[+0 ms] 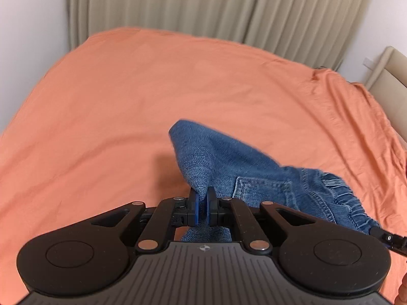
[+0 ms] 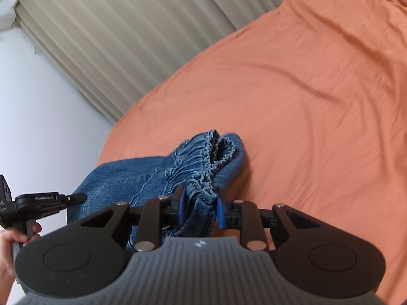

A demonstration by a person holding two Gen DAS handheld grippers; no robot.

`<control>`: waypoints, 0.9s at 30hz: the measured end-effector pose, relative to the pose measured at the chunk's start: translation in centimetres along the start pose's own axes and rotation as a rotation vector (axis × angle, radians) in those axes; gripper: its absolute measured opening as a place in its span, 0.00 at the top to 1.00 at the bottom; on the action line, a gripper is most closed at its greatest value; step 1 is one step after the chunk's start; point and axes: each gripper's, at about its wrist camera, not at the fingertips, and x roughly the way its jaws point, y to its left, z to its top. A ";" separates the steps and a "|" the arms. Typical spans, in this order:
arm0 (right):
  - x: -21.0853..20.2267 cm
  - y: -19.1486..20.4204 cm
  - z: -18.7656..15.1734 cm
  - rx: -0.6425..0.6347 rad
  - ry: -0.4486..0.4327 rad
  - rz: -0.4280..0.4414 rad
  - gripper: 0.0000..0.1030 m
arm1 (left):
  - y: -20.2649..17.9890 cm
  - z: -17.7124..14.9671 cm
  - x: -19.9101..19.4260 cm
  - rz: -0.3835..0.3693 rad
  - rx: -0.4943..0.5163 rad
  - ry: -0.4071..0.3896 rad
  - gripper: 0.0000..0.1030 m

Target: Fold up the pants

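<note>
My left tongs (image 1: 202, 204) pinch a fold of the jeans (image 1: 244, 167). My right tongs (image 2: 199, 207) grip their bunched waistband (image 2: 203, 167), above the bed (image 2: 305, 101).

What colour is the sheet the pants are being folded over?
Orange, plain, no pattern. The sheet shows best in the left wrist view, beneath the blue denim pants.

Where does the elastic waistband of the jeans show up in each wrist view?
Left wrist: waistband at lower right, past the back pocket, running down toward the other gripper at the frame edge.
Right wrist: waistband at centre, bunched, its near end clamped in the right gripper.
Shared landmark: the beige curtain behind the orange bed.
</note>
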 end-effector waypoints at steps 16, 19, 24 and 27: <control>0.1 1.8 -3.1 -0.135 0.027 -0.219 0.64 | -1.0 -1.6 -2.3 0.169 0.084 -0.093 0.59; -2.0 4.2 -3.0 -0.246 -0.015 -0.237 0.63 | -3.0 -2.9 -6.6 0.211 0.129 -0.147 0.54; -6.6 8.9 -3.5 -0.390 -0.075 -0.191 0.56 | -6.5 -5.7 -13.9 0.258 0.118 -0.205 0.45; -9.1 11.5 -4.5 -0.454 -0.107 -0.166 0.56 | -8.0 -7.5 -16.9 0.265 0.090 -0.198 0.41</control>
